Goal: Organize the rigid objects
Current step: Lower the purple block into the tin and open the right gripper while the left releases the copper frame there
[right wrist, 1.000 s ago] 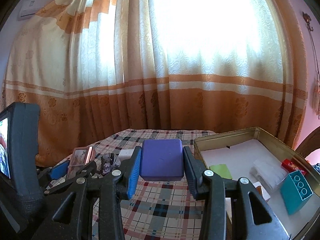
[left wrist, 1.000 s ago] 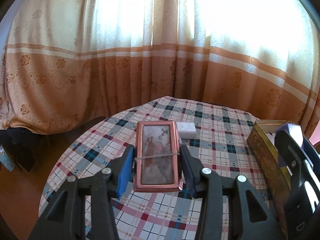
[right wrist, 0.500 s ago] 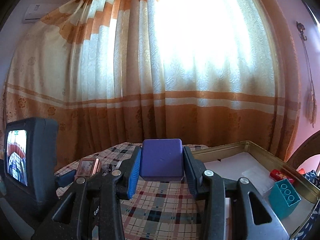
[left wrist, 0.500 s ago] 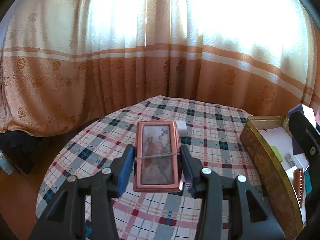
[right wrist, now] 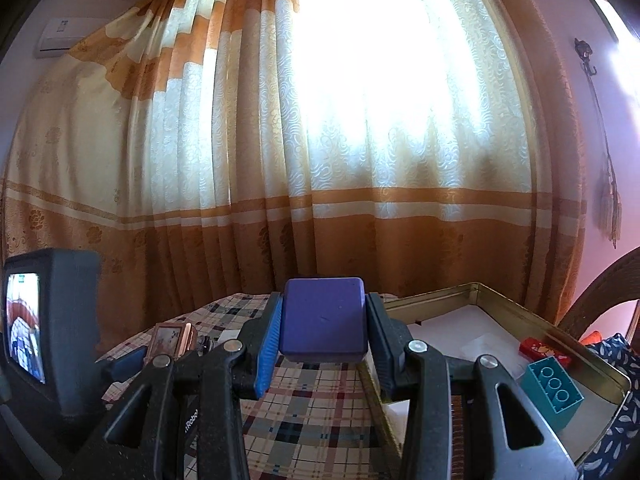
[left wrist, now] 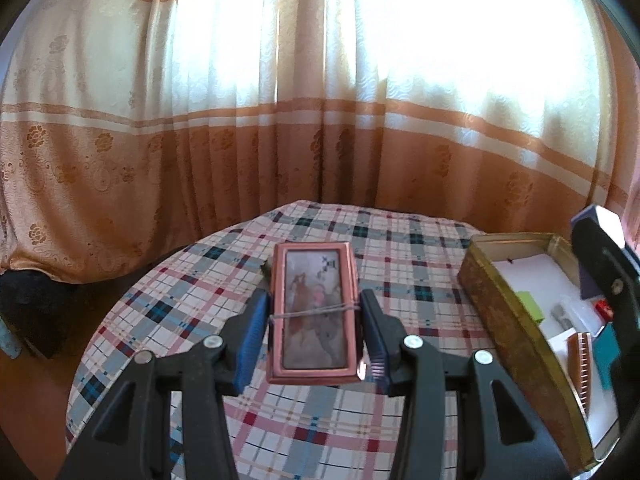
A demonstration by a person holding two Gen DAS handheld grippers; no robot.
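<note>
Gripping the copper-framed box, my left gripper has its jaws clamped on its sides above the plaid tablecloth. My right gripper squeezes a purple block just left of the gold tin, where a teal brick and red piece lie.

Daylight enters from the far side through the cream-and-orange patterned curtain, whose upper panels are overexposed to near white. The backlit near foreground is dim. The checked cloth on the round bench is evenly lit, with soft shadows. Fisheye distortion bends the curtain stripes, and dark vignetting fills the frame corners. Focus is slightly soft overall.
</note>
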